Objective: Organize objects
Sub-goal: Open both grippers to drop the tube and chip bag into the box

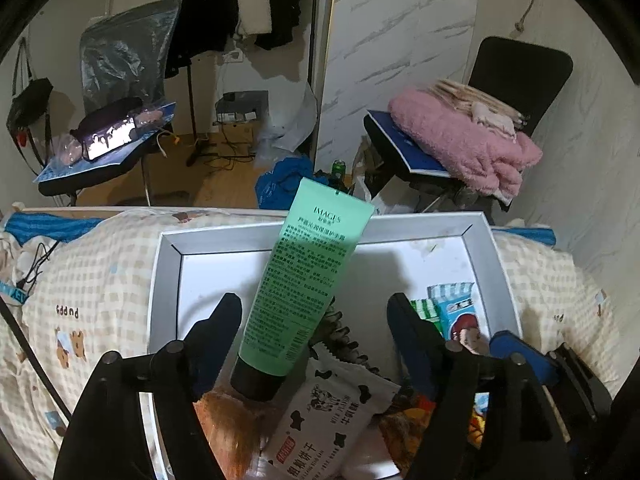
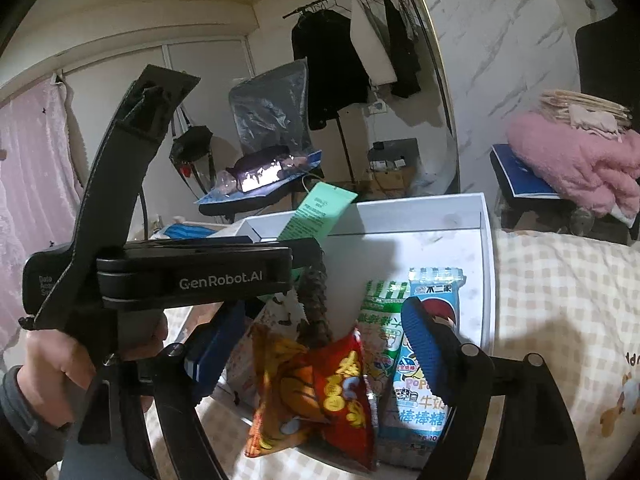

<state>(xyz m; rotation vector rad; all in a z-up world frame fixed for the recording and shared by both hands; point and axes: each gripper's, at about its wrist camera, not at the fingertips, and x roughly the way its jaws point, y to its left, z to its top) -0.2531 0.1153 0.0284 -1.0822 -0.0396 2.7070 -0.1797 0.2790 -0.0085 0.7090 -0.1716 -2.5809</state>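
**Green tube poised over the white box**

The left claw (image 1: 314, 312) is spread wide, and the soft mint-green plastic tube with a black screw cap (image 1: 306, 272) stands tilted between its fingers, cap down among the snacks, crimped end leaning over the far wall of the shallow white cardboard box (image 1: 168, 248) on the checked bed quilt (image 1: 80, 280). Whether anything still supports the tube is hard to judge from here; it looks propped rather than pinched.

The right claw (image 2: 324, 344) is open too, hovering over a crinkly red-and-orange foil snack bag (image 2: 316, 392). Beside it lie a glossy light-blue milk-candy pouch (image 2: 432, 360) and a green-striped packet (image 2: 380, 320), flat on the box floor. A white cow-print biscuit wrapper (image 1: 324, 412) sits under the tube's cap.

To do this well: let the tube lie flat in the bare left half of the box, long side along the wall. It's smooth and squashy, so grip near the rigid cap, not mid-body. Foil bags slip and crumple; pinch a sealed edge.
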